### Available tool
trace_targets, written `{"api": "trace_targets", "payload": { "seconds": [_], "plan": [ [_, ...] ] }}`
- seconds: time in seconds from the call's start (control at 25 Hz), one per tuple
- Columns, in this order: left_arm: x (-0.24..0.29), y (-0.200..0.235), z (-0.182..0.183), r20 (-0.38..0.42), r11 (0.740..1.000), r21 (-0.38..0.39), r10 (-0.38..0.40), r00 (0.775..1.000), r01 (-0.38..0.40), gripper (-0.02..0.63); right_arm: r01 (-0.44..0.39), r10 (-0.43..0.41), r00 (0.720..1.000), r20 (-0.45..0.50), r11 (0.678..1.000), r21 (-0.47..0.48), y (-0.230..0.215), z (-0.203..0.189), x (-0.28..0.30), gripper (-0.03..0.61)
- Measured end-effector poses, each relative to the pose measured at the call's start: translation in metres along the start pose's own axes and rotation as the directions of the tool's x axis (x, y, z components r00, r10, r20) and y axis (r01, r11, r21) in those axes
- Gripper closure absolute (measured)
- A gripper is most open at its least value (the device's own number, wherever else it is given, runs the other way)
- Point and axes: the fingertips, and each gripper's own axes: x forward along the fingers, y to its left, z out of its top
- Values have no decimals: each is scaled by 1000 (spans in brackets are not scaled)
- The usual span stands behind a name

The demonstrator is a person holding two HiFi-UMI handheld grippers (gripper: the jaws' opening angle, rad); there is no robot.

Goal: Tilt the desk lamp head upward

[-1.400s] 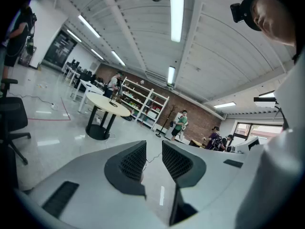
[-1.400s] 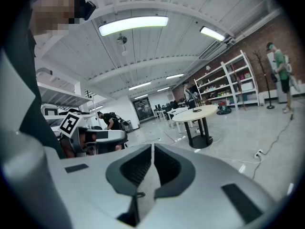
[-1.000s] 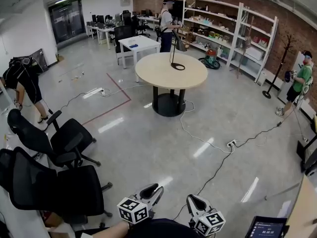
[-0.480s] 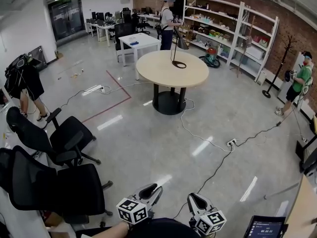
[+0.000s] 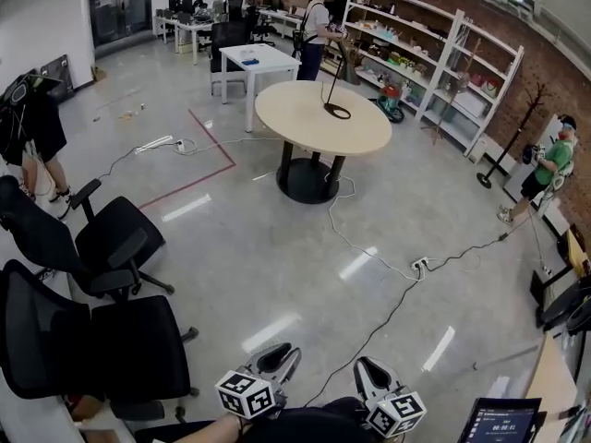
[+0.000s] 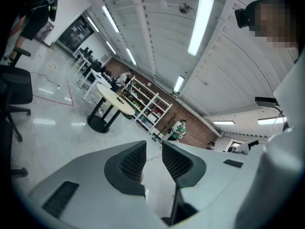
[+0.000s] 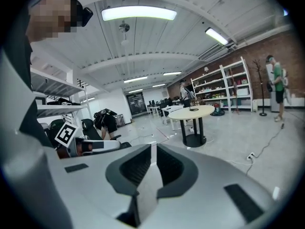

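The desk lamp, black with a thin stem and a ring base, stands on the round beige table far across the room. A person stands right behind it. Both grippers hang low in front of me, far from the table. My left gripper has a narrow gap between its jaws and holds nothing; in the left gripper view, the left gripper points toward the table. My right gripper is shut and empty, and the right gripper view shows it aimed at the table.
Two black office chairs stand at my left. A cable with a power strip crosses the floor between me and the table. Shelves line the brick wall. A bending person is at left, another person at right. A tablet sits at lower right.
The head view has swung a little, so the table and chairs sit differently in the picture. The bending person has drifted toward the left edge. Both grippers stay low, unchanged.
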Motion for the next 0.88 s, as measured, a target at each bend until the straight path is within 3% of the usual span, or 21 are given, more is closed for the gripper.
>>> {"api": "trace_targets", "payload": {
  "seconds": [0.2, 0.52, 0.88],
  "plan": [
    [-8, 17, 11, 5, 1000, -16, -5, 1000, 5, 505, 14, -14, 1000, -8, 1000, 14, 13, 4, 15, 558],
    [-5, 49, 22, 4, 998, -42, 50, 999, -50, 505, -46, 47, 998, -42, 999, 24, 18, 6, 54, 558],
    [33, 92, 65, 36, 986, 22, 167, 985, -168, 505, -164, 165, 986, -13, 983, 81, -12, 22, 138, 558]
  ]
}}
